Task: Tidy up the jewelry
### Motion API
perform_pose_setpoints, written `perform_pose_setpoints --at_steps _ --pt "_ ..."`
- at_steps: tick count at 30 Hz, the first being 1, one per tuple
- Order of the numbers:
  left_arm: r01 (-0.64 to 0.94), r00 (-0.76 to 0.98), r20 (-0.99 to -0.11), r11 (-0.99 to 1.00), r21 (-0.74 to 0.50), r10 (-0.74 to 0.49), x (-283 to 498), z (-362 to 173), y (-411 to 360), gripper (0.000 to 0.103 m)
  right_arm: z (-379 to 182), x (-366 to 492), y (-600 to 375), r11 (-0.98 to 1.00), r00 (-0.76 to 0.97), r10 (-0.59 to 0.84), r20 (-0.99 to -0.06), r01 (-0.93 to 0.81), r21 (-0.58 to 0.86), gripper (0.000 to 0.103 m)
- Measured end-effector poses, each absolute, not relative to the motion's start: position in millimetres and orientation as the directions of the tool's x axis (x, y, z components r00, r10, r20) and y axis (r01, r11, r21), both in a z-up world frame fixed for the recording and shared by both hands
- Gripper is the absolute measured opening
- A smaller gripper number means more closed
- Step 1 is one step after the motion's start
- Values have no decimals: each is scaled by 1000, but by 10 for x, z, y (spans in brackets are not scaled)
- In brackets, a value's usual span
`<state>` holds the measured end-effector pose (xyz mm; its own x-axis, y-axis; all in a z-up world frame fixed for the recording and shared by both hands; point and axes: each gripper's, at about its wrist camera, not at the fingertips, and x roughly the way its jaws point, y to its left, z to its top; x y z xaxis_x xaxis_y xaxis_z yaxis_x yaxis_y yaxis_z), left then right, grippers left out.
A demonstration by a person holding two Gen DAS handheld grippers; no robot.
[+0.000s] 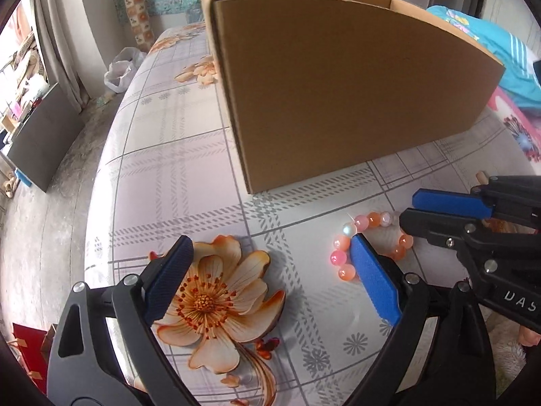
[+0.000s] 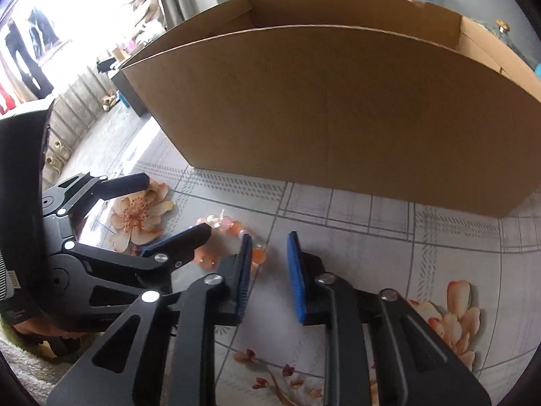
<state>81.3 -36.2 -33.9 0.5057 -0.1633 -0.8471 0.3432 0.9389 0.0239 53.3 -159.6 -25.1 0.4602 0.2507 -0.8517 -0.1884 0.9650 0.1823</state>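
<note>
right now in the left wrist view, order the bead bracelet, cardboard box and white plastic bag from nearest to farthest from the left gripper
1. Bead bracelet: on the tablecloth, touching the left gripper's right-hand finger.
2. Cardboard box: on the table, straight ahead, beyond the bracelet.
3. White plastic bag: on the floor, upper left, past the table's edge.

Matt cardboard box [image 1: 338, 94], glossy beads [image 1: 341, 257]

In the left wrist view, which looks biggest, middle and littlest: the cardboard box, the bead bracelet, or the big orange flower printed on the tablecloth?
1. Cardboard box, biggest by far.
2. Printed orange flower, though it lies nearest the camera.
3. Bead bracelet, littlest, partly hidden behind the tongs.
</note>
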Motion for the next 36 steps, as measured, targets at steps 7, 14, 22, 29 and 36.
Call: perform_pose_setpoints --at_steps 7,14,22,29,36 --pt "426 470 -854 905 -3 -224 846 -358 -599 90 -172 436 -1832 980 464 196 -864 -125 155 11" --pt "557 441 -847 831 -1 -297 748 -365 -1114 92 -221 182 -2319 993 452 101 -886 7 116 11" --pt "572 442 -843 820 2 -307 619 -363 -1239 94 -133 37 -2576 986 489 83 -868 84 142 32" --pt "565 466 -826 825 2 -317 612 -403 -1247 95 64 58 -2743 994 515 20 -857 78 70 77" --pt "569 461 -830 823 4 -314 595 -391 -1188 95 249 -40 -2706 984 554 -180 -812 95 -153 96"
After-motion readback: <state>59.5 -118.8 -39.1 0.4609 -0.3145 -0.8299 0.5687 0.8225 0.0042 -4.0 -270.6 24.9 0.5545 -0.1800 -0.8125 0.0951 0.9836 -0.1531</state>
